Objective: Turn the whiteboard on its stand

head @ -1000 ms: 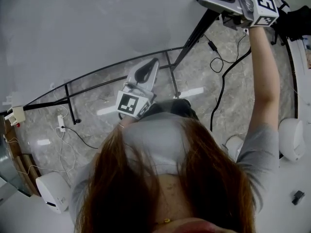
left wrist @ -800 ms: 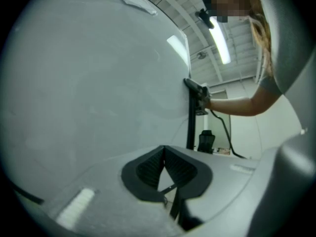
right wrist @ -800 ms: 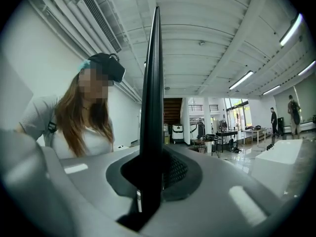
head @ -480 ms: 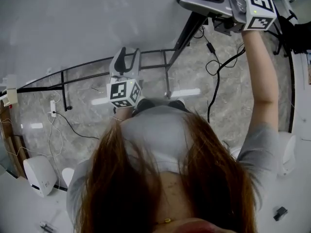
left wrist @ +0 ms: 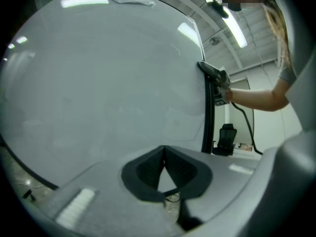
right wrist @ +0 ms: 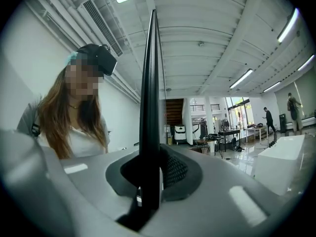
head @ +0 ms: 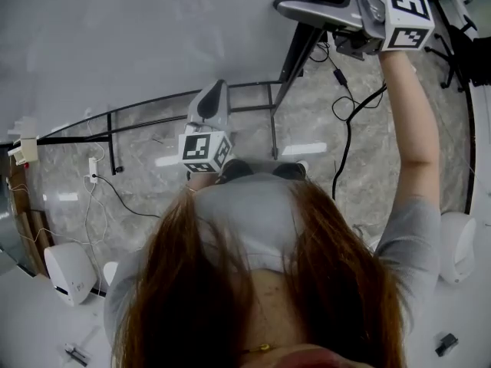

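The whiteboard point(head: 138, 37) is a big pale panel with a black frame, and it fills the upper left of the head view. My right gripper point(head: 290, 6) is at the top right, shut on the board's black side edge point(head: 303, 41). In the right gripper view that edge point(right wrist: 150, 83) runs straight up between the jaws of the right gripper point(right wrist: 150, 154). My left gripper point(head: 214, 90) points at the board's face lower down, apart from it. Its jaws meet at the tips with nothing in them. In the left gripper view the left gripper point(left wrist: 164, 149) faces the board point(left wrist: 98, 73).
The stand's black base bars point(head: 153, 117) cross a marble floor. A black cable point(head: 345, 129) trails down from the right side, and a power strip point(head: 93, 171) lies at the left. White floor units point(head: 69, 274) point(head: 460, 244) stand near both sides. An office chair point(left wrist: 226, 137) is behind the board.
My left gripper has swung from tilting right to pointing straight at the board and sits a little lower. The right gripper has stayed clamped on the board's edge.
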Action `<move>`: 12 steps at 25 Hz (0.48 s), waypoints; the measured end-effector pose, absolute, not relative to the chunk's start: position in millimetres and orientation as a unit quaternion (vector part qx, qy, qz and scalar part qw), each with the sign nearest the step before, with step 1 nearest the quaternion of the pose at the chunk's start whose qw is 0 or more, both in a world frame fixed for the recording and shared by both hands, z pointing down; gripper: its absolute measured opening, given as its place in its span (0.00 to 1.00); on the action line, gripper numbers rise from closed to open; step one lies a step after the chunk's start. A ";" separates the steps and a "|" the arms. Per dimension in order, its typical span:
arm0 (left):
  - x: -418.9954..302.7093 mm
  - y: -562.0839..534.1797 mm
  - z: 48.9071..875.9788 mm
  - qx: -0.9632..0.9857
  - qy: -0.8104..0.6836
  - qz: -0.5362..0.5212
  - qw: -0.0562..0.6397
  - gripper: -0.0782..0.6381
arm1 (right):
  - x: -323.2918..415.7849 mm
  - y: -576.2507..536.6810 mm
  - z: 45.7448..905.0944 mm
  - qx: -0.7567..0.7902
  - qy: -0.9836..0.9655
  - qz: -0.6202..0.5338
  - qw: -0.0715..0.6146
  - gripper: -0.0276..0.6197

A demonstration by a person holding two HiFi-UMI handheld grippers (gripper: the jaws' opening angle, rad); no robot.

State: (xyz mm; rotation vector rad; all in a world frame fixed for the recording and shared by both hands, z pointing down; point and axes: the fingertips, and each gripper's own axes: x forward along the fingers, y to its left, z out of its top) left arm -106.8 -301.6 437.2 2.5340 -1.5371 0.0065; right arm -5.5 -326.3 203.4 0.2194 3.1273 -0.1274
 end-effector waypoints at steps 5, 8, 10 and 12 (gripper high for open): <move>-60.6 -285.8 435.4 0.848 -0.523 -0.007 0.087 0.11 | 9.1 -300.4 198.7 0.083 0.997 0.001 -0.002 0.12; -32.5 -275.6 429.2 0.847 -0.525 -0.014 0.079 0.11 | 17.5 -295.5 198.8 0.086 0.996 -0.002 -0.010 0.12; -11.6 -269.6 427.1 0.842 -0.532 -0.023 0.081 0.11 | 32.3 -294.0 197.8 0.085 0.996 -0.001 -0.010 0.12; -0.6 -263.9 428.0 0.834 -0.546 -0.024 0.081 0.11 | 42.7 -294.0 197.8 0.083 0.996 0.005 -0.013 0.12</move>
